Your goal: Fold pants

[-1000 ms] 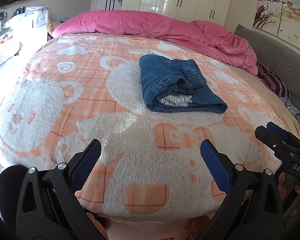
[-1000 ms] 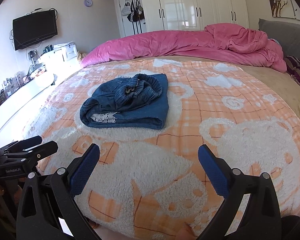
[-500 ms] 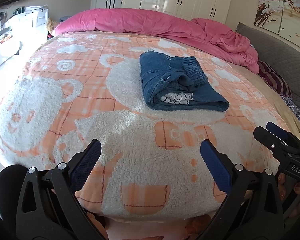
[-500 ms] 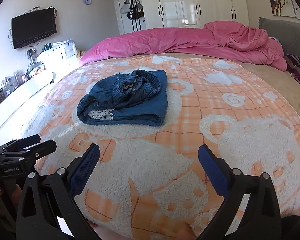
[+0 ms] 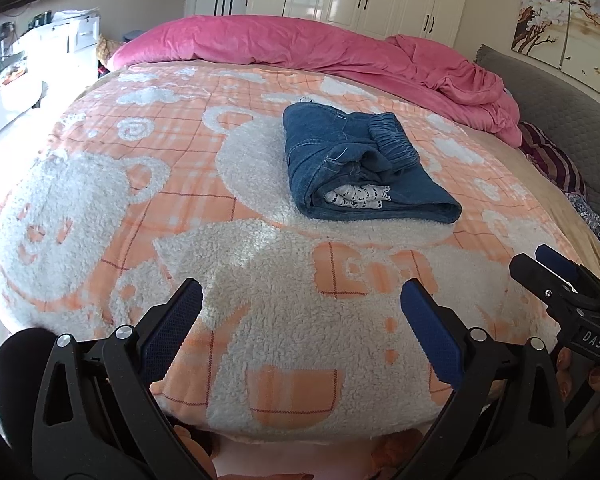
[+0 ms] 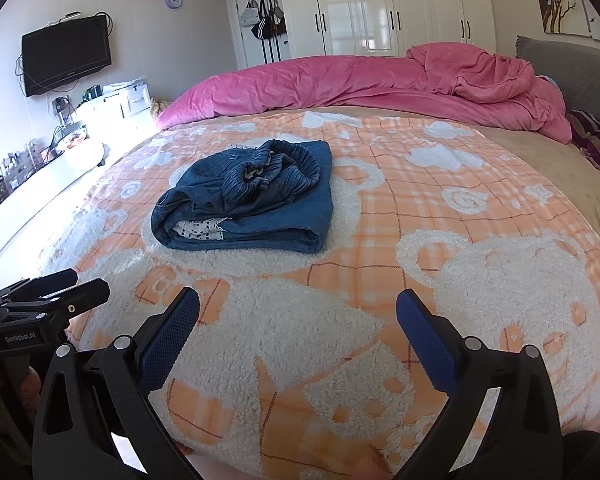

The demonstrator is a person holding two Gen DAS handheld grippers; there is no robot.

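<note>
Pants (image 5: 360, 168) lie folded in a compact bundle on the blanket (image 5: 228, 264), mid-bed, nearer the far pink duvet (image 5: 340, 52) than the near edge. White lace trim shows at the bundle's near end; the elastic waistband is bunched on top, not flat.

Left gripper (image 5: 300, 320) hovers over the near edge, fingers spread wide, nothing between them. Right gripper (image 6: 298, 320) does the same beside it, also released and empty. Both are well apart from the pants.

Fold looks done or nearly so. Risks: the puffy waistband could spring up and loosen the top layer, since nothing pins it. Any re-grab could snag the fluffy blanket pile along with the denim, or drag the whole bundle and undo the layers.
</note>
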